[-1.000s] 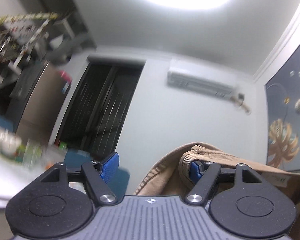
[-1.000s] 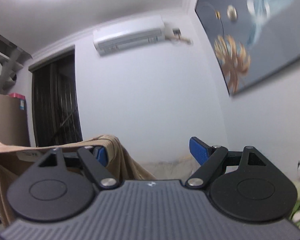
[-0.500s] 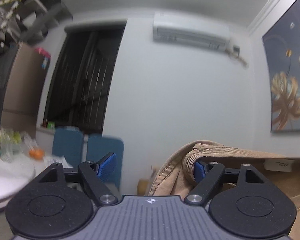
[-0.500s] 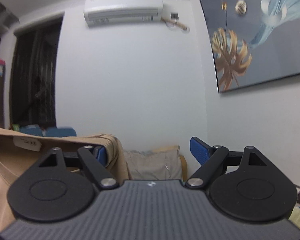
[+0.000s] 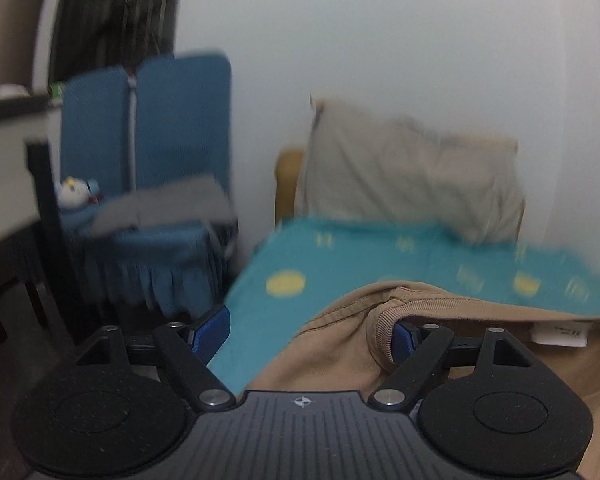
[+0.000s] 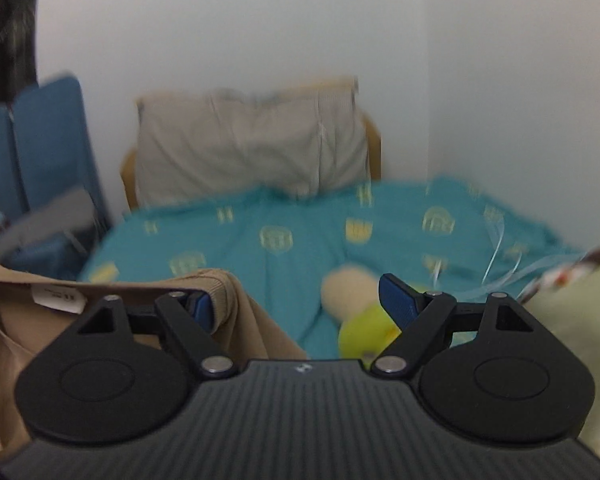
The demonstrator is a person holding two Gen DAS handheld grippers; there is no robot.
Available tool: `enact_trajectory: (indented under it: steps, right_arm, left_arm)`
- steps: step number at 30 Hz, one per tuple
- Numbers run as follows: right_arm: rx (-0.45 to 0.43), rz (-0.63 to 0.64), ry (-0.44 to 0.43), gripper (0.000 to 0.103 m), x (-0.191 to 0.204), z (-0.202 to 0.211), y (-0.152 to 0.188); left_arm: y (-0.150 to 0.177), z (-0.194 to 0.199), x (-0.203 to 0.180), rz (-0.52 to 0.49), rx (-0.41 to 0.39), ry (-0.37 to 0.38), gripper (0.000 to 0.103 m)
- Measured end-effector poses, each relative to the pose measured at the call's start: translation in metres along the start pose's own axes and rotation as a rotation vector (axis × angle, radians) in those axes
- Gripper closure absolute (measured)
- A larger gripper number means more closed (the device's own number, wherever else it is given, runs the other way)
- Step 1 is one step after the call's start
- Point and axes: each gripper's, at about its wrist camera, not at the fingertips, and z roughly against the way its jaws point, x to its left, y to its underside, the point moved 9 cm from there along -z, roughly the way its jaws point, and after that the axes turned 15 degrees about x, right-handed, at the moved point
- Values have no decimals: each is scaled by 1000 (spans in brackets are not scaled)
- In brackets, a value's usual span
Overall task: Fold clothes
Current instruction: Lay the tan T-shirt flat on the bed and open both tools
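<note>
A tan shirt with a ribbed collar and a white neck label hangs between my two grippers above the bed. My left gripper has its jaws wide apart, and the collar is hooked over its right finger. The same shirt shows in the right wrist view, where the collar is draped over the left finger of my right gripper, whose jaws are also wide apart. Neither gripper pinches the cloth between both fingers.
A bed with a teal patterned sheet lies ahead, with a beige pillow against a wooden headboard. A plush toy and a pale green item lie on the bed. Blue chairs stand to the left.
Both grippers have tilted down from the ceiling and wall toward the bed, carrying the shirt collar lower. The jaws have stayed apart.
</note>
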Motion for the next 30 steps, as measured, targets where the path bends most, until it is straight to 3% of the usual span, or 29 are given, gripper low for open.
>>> enact_trajectory:
  steps: [2, 6, 8, 11, 13, 18, 23, 27, 30]
  right_arm:
    - [87, -3, -2, 20, -1, -58, 24]
    - [255, 11, -59, 19, 5, -123, 64]
    - [305, 15, -101, 19, 8, -135, 72]
    - [367, 0, -222, 18, 19, -126, 68]
    - [337, 47, -254, 18, 31, -106, 62]
    - [191, 72, -215, 18, 42, -31, 68]
    - [147, 85, -192, 18, 55, 59, 144]
    - [147, 154, -152, 18, 75, 112, 206]
    - [167, 130, -178, 18, 81, 135, 244]
  left_arm:
    - [22, -62, -3, -25, 69, -7, 21]
    - [59, -123, -7, -140, 160, -23, 22]
    - [66, -136, -7, -178, 209, -24, 22]
    - [66, -133, -8, -178, 304, 41, 20]
    - [64, -122, -12, -188, 341, 77, 13]
    - [61, -47, -8, -199, 275, 101, 8]
    - [85, 53, 18, -146, 133, 138, 5]
    - [145, 140, 48, -131, 76, 121, 4]
    - [194, 197, 70, -129, 69, 90, 4]
